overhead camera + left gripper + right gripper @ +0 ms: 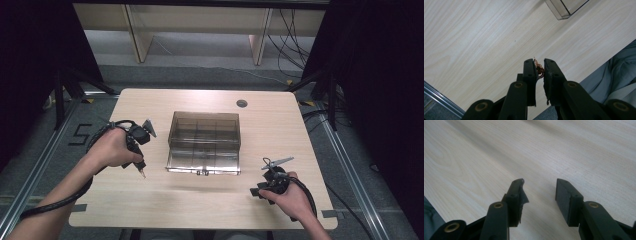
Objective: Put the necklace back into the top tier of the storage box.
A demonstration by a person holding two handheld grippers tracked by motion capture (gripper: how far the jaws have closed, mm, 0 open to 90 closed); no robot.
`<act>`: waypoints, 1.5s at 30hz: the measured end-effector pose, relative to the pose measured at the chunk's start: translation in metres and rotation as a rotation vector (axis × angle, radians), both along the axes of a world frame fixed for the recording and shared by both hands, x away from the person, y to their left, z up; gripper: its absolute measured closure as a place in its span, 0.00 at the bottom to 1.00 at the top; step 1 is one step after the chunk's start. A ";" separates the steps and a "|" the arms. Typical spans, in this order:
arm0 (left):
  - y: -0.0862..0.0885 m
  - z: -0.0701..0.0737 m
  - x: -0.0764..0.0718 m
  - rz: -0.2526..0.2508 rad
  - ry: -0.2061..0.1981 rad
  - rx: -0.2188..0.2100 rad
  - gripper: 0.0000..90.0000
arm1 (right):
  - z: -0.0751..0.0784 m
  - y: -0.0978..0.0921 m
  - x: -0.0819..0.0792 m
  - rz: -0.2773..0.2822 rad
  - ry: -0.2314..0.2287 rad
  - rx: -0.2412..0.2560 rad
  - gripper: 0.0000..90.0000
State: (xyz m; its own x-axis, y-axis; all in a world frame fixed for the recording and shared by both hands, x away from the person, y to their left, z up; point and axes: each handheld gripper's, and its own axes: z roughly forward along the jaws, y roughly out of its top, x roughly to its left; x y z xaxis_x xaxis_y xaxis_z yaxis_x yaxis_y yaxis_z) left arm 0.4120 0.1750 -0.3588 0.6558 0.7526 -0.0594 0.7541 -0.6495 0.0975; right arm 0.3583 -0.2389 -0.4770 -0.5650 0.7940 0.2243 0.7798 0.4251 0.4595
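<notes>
Wooden table [150, 200], dark surrounds. Left tongs [539, 71] clenched on a small reddish-brown beaded piece [539, 68], held above the table left of the clear compartment box [204, 142]. Right tongs [540, 195] released, near the front right edge.

One table [200, 195], one clear box [204, 142] on it (six compartments as far as the dividers can be made out), two grippers, the left [143, 172] and the right [260, 191], and one small reddish piece [539, 69] between the left's jaws.
</notes>
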 end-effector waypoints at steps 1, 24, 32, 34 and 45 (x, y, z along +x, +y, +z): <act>-0.001 0.000 0.000 0.002 -0.002 -0.001 0.89 | 0.000 0.000 0.000 -0.002 -0.004 0.003 0.64; -0.015 0.019 0.008 -0.040 -0.027 0.025 0.89 | -0.001 0.000 0.001 -0.002 -0.009 -0.005 0.64; -0.021 0.022 0.010 -0.039 -0.035 0.021 0.89 | -0.001 0.000 0.001 -0.001 -0.009 -0.005 0.65; -0.022 0.024 0.011 -0.049 -0.036 0.026 0.89 | -0.001 0.000 0.000 0.005 -0.005 0.000 0.65; -0.028 0.031 0.012 -0.061 -0.042 0.033 0.89 | -0.001 0.002 0.000 -0.030 0.010 -0.018 0.65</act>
State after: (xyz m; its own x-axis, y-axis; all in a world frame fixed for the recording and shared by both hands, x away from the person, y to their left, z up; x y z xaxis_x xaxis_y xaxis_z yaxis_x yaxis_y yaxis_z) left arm 0.4244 0.1467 -0.3283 0.7021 0.7121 -0.0067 0.7086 -0.6977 0.1059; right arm 0.3580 -0.2370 -0.4780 -0.5389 0.8144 0.2153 0.7969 0.4101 0.4436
